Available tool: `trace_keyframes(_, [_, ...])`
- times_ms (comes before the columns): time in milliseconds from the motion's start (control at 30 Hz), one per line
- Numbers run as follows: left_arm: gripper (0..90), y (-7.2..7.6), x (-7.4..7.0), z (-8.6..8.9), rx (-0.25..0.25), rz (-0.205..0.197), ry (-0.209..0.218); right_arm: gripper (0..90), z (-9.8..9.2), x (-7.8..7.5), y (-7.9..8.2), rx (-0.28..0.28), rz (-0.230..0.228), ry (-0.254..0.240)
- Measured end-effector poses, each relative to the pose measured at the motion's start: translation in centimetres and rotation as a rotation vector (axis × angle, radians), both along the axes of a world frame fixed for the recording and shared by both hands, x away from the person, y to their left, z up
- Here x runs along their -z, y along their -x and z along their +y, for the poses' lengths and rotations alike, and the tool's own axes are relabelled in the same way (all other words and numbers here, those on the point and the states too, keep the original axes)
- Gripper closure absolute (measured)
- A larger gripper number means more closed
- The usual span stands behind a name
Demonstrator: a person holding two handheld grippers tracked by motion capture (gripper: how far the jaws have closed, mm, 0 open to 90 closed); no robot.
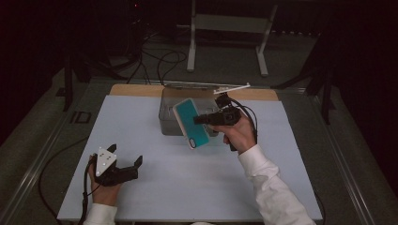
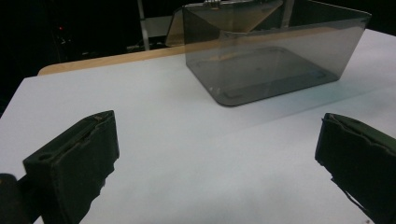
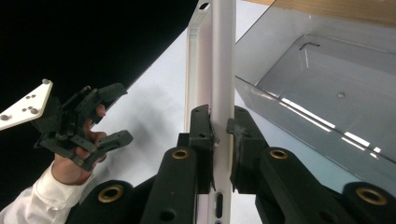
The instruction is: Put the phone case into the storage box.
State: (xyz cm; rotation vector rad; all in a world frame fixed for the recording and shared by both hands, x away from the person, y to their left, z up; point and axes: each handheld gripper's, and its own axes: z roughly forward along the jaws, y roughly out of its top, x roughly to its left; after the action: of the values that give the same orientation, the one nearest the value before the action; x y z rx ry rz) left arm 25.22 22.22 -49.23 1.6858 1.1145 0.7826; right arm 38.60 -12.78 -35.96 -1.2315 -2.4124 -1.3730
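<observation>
White table (image 1: pixel 187 187), right tool (image 3: pixel 219 126) pinching teal phone (image 1: pixel 192 123), left tool (image 1: pixel 123 169) spread, no readable writing

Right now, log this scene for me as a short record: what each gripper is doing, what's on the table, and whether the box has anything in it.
right gripper: shut on phone, held over the near wall of the box
left gripper: open, holds nothing, near the table's front left
box: clear grey, open top, nothing inside
table: white top
</observation>
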Motion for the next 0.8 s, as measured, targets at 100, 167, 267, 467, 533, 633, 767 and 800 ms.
trace_keyframes(100, [0.5,0.0,0.0,0.0,-0.001,-0.001,-0.001,81.7,0.1,-0.1,-0.1,0.003,-0.005,0.005])
trace_keyframes(167, [0.5,0.0,0.0,0.0,-0.001,-0.002,-0.001,81.7,0.1,-0.2,-0.3,0.004,-0.004,0.009])
trace_keyframes(267, [0.5,0.1,0.0,0.0,0.000,-0.003,0.001,81.7,0.1,-0.3,-0.5,0.011,-0.008,0.014])
trace_keyframes(467, [0.5,0.1,-0.1,0.0,-0.004,-0.011,0.006,81.7,0.2,-0.8,-0.9,0.022,-0.014,0.024])
trace_keyframes(533, [0.5,0.1,-0.1,0.0,-0.006,-0.009,0.008,81.7,0.2,-0.9,-1.0,0.025,-0.014,0.023])
trace_keyframes(633, [0.5,0.1,-0.1,0.0,-0.005,-0.009,0.007,81.7,0.3,-1.0,-1.3,0.030,-0.016,0.027])
trace_keyframes(767, [0.5,0.1,-0.1,0.0,-0.005,-0.010,0.006,81.7,0.3,-1.2,-1.5,0.035,-0.014,0.031])
trace_keyframes(800, [0.5,0.1,-0.1,0.0,-0.005,-0.010,0.005,81.7,0.4,-1.2,-1.7,0.039,-0.016,0.037])
